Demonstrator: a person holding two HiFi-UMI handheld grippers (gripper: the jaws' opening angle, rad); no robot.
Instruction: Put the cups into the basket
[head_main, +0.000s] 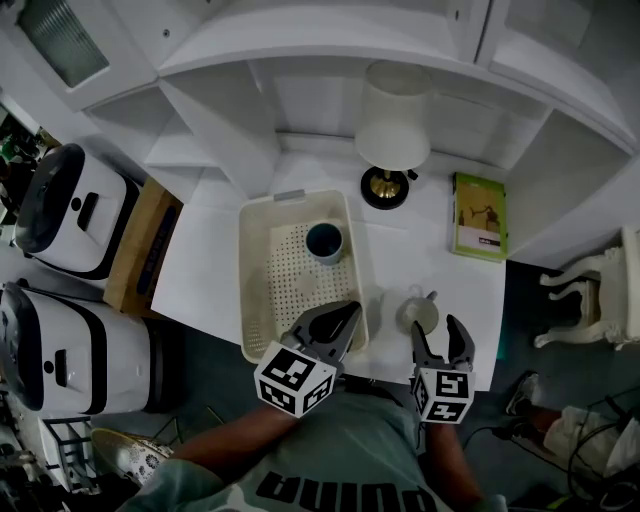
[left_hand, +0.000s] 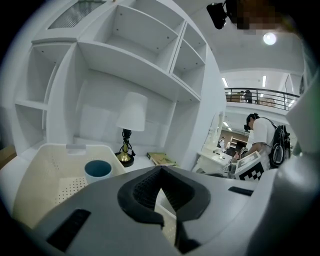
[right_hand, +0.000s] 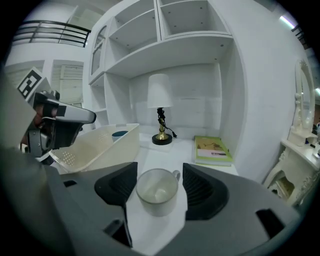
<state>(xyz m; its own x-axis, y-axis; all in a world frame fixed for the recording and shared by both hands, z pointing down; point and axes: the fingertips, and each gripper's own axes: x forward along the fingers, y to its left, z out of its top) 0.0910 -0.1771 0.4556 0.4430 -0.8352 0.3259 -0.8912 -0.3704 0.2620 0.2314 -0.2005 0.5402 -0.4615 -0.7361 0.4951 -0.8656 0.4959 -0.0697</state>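
Observation:
A cream perforated basket (head_main: 247, 270) lies on the white desk, and a cup with a blue inside (head_main: 324, 241) stands upright in its far right corner. To the basket's right, a white cup (head_main: 420, 314) stands upright on the desk near the front edge. My right gripper (head_main: 436, 330) is open, one jaw on each side of the white cup (right_hand: 156, 200), and neither pad touches it. My left gripper (head_main: 345, 318) is shut and empty over the basket's near right corner. The left gripper view shows the blue cup (left_hand: 98, 170) beyond the closed jaws.
A white-shaded lamp (head_main: 393, 135) with a brass foot stands behind the basket, and a green book (head_main: 480, 216) lies at the desk's right. Shelves rise above the desk. Two white appliances (head_main: 75, 210) and a cardboard box (head_main: 140, 245) stand to the left, a white chair (head_main: 600, 290) to the right.

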